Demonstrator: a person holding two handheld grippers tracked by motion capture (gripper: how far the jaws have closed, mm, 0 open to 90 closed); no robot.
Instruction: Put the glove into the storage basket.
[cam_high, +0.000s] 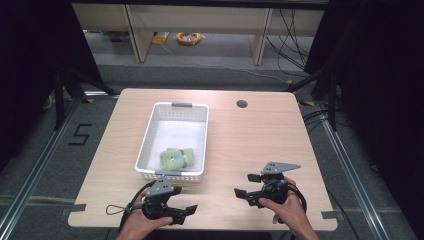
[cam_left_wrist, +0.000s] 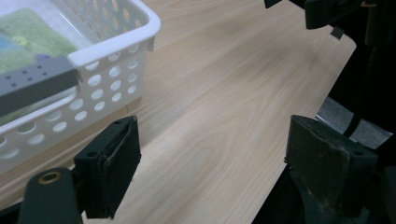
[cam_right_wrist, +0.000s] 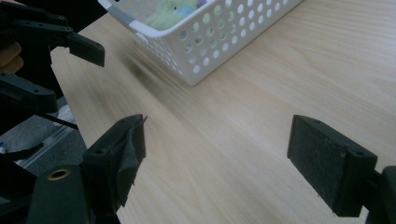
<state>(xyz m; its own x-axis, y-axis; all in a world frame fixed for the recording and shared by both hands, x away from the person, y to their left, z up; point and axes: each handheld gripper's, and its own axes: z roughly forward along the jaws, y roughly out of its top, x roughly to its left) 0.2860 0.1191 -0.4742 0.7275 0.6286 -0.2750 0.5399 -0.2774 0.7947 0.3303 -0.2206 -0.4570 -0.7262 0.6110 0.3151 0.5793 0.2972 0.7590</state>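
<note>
A white perforated basket (cam_high: 146, 140) stands on the wooden table (cam_high: 260, 145), left of centre, and a green plush toy (cam_high: 175, 158) lies at its near end. My left gripper (cam_high: 184, 200) hovers by the front edge just below the basket, jaws open and empty. My right gripper (cam_high: 245, 185) is at the front right, pointing left toward the basket, also open and empty. In the left gripper view, the left gripper (cam_left_wrist: 215, 163) frames bare wood, with the basket (cam_left_wrist: 116, 42) and toy (cam_left_wrist: 32, 39) at upper left. In the right gripper view, the right gripper (cam_right_wrist: 215, 158) faces the basket (cam_right_wrist: 224, 42) and the left gripper (cam_right_wrist: 60, 72).
A round cable hole (cam_high: 242, 104) sits near the table's far edge. Bare tabletop stretches right of the basket. Beyond the table are wooden furniture legs and an orange cable coil (cam_high: 189, 37) on the floor. Dark curtains flank both sides.
</note>
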